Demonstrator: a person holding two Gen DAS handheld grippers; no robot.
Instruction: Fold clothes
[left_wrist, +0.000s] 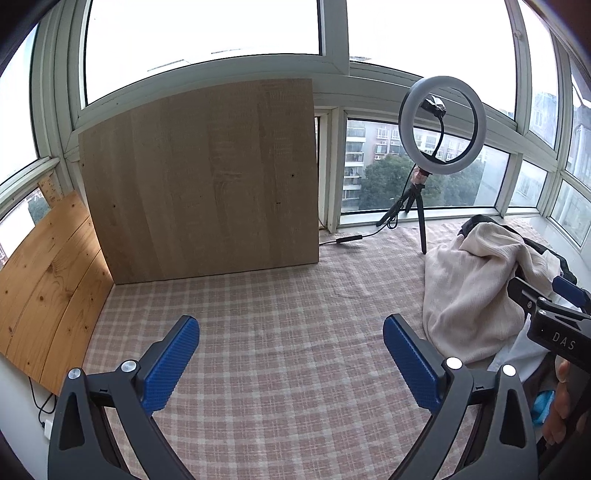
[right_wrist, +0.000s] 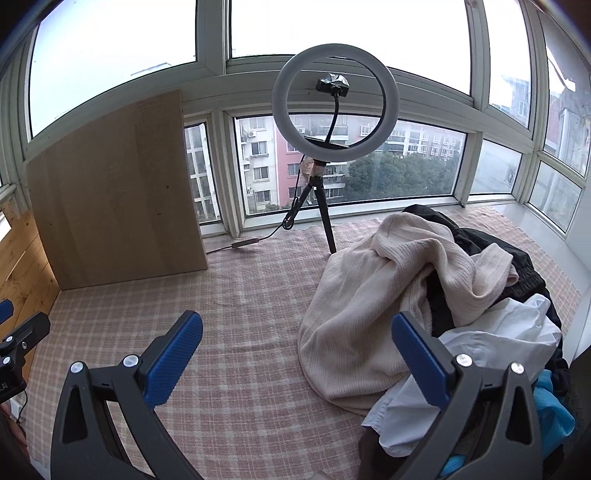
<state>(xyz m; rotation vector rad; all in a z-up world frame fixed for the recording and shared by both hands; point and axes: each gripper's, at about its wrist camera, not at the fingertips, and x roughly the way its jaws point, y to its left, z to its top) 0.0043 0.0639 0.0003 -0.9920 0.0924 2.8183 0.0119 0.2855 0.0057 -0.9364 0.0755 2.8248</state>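
Note:
A heap of clothes lies at the right of the checked cloth (right_wrist: 229, 295): a cream knit sweater (right_wrist: 369, 302) on top, a white shirt (right_wrist: 491, 339), a black garment (right_wrist: 524, 273) and a blue one (right_wrist: 554, 410) under it. The sweater also shows in the left wrist view (left_wrist: 476, 288). My right gripper (right_wrist: 295, 354) is open and empty, its right finger over the heap's near edge. My left gripper (left_wrist: 291, 354) is open and empty above bare checked cloth (left_wrist: 280, 317), left of the heap. The right gripper's body shows at the left view's right edge (left_wrist: 554, 325).
A ring light on a tripod (right_wrist: 334, 103) stands at the back by the window, its cable (right_wrist: 258, 240) on the cloth. A pale wooden board (left_wrist: 207, 177) leans upright at the back left, with a pine panel (left_wrist: 48, 291) beside it.

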